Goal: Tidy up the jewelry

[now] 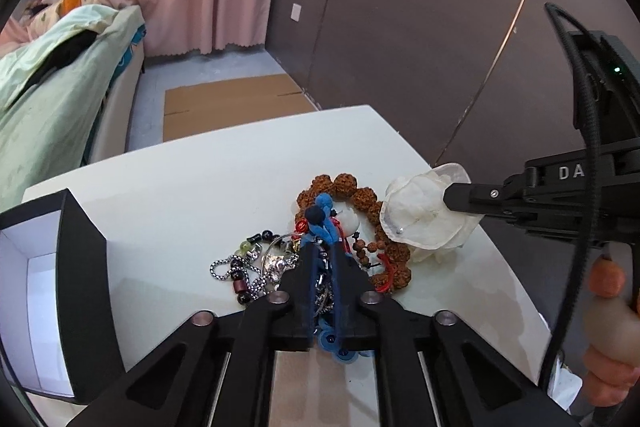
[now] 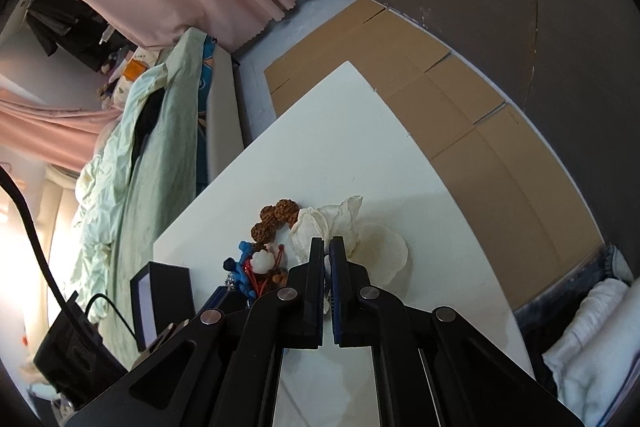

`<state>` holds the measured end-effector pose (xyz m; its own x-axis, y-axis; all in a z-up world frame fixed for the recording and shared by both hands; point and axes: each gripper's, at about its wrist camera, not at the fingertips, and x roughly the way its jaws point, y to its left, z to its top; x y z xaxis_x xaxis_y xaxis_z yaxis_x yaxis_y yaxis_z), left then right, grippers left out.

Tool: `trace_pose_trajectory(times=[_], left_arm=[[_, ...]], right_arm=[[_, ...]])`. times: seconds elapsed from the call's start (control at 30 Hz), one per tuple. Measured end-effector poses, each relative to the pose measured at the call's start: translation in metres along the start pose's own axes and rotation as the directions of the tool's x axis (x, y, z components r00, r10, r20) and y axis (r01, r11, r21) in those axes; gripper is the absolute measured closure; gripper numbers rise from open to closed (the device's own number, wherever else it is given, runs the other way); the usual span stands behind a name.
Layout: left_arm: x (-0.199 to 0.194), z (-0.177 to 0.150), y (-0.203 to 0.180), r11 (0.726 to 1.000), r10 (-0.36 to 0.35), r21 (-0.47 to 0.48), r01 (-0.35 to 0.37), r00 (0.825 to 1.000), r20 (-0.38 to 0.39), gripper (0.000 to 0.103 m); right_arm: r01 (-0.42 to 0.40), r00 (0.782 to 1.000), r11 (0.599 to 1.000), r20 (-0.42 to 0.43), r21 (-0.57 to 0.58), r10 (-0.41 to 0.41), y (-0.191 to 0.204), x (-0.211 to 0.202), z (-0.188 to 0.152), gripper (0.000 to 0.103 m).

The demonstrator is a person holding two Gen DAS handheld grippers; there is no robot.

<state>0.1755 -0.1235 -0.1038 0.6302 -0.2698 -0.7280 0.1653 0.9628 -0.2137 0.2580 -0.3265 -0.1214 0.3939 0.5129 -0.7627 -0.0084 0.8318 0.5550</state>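
Observation:
A pile of jewelry lies on the white table (image 1: pixel 180 195): a brown seed-bead bracelet (image 1: pixel 360 195), silver chains with dark beads (image 1: pixel 244 271), and a blue cord piece with knots and discs (image 1: pixel 322 219). My left gripper (image 1: pixel 324 251) is shut on the blue cord piece, held just above the pile. My right gripper (image 2: pixel 326 247) is shut on a white sheer pouch (image 2: pixel 336 227), which also shows in the left wrist view (image 1: pixel 424 219) at the pile's right side. The bracelet (image 2: pixel 272 219) and the blue cord piece (image 2: pixel 242 269) show left of my right gripper.
An open black box with a white inside (image 1: pixel 52 291) stands at the table's left edge; it also shows in the right wrist view (image 2: pixel 160 299). Flat cardboard (image 2: pixel 420 87) lies on the floor beyond the table. A bed with a green cover (image 1: pixel 52 99) is at the left.

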Motion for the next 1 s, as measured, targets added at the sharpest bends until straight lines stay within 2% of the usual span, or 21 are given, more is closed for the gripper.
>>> trace_pose_trajectory(times=[0.2,0.43,1.0], left_arm=[[-0.014,0.001,0.003,1.000,0.004,-0.014,-0.003,1.000,0.031,0.100],[-0.046,0.007,0.018,0.997,-0.034,-0.070,0.040,0.995,0.088,0.100],[-0.127,0.000,0.055,0.984,-0.060,-0.150,0.093,0.975,0.215,0.100]], right_arm=[[-0.010,1.000,1.000,0.010,-0.014,0.010,0.005,-0.005,-0.004,0.099],[-0.067,0.995,0.996,0.065,-0.059,0.071,0.021,-0.021,-0.015,0.099],[-0.200,0.962,0.970,0.160,-0.139,0.221,0.076,-0.044,-0.049,0.099]])
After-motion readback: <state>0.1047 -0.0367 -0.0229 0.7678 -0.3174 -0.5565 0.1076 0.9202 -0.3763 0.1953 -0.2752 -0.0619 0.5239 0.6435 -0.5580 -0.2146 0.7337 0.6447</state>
